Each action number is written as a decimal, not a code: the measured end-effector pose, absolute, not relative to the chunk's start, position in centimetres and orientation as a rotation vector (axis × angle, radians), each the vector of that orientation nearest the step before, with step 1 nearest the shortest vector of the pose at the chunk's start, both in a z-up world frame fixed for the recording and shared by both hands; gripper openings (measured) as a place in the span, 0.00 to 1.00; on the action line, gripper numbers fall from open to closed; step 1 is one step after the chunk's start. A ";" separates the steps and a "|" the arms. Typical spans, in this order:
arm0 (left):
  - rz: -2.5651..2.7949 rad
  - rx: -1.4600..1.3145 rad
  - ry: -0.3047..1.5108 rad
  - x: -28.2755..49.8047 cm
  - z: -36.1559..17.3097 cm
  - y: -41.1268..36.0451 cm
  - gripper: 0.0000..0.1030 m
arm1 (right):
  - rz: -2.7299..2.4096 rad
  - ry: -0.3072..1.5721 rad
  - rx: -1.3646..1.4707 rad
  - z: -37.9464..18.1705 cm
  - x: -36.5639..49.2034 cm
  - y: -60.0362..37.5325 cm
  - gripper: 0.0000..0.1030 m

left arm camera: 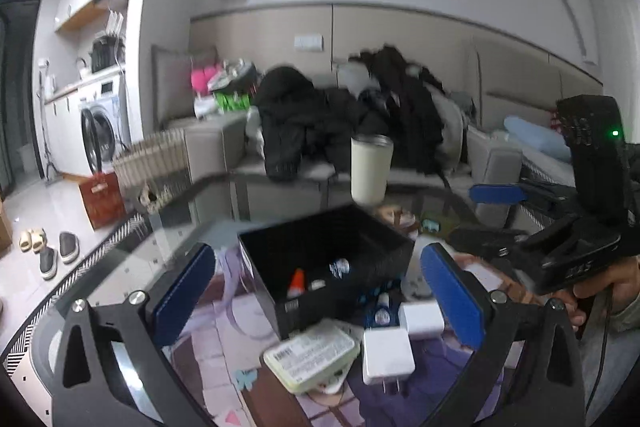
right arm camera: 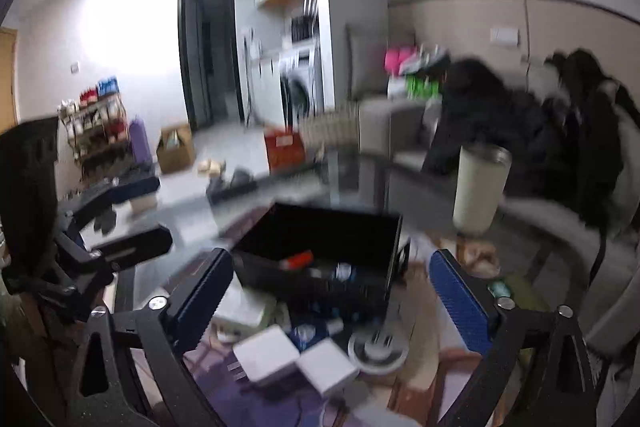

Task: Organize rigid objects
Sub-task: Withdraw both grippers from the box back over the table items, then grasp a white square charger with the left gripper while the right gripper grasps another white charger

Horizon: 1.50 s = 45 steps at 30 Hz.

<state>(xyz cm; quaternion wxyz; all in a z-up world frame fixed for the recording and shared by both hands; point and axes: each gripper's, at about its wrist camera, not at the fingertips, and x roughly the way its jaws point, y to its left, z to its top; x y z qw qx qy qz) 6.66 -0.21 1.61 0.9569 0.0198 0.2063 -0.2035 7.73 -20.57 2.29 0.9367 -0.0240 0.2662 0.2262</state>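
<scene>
A black open box (left arm camera: 362,263) sits on the glass table and holds an orange-capped tube (left arm camera: 297,283) and other small items. In front of it lie a pale green tin (left arm camera: 312,355), two white chargers (left arm camera: 387,355) and a small blue bottle (left arm camera: 382,309). My left gripper (left arm camera: 320,291) is open and empty above these. My right gripper (right arm camera: 332,291) is open and empty, over the box (right arm camera: 320,259) and chargers (right arm camera: 296,359); it also shows at the right of the left wrist view (left arm camera: 496,194).
A cream tumbler (left arm camera: 370,169) stands behind the box. A round white disc (right arm camera: 378,349) lies near the chargers. A sofa piled with dark clothes (left arm camera: 344,115) is beyond the table. A wicker basket (left arm camera: 154,163) stands at the left edge.
</scene>
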 end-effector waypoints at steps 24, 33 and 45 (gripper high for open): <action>-0.560 0.122 0.776 8.6 -3.8 -5.1 0.85 | 0.515 0.998 -0.145 -7.2 10.8 -18.7 0.49; -0.573 0.136 0.801 8.8 -4.3 -5.3 0.85 | 0.545 1.021 -0.153 -7.2 10.3 -18.3 0.49; -0.629 0.167 0.926 9.6 -7.0 -8.1 0.61 | 0.525 0.987 -0.108 -5.5 10.8 -19.8 0.48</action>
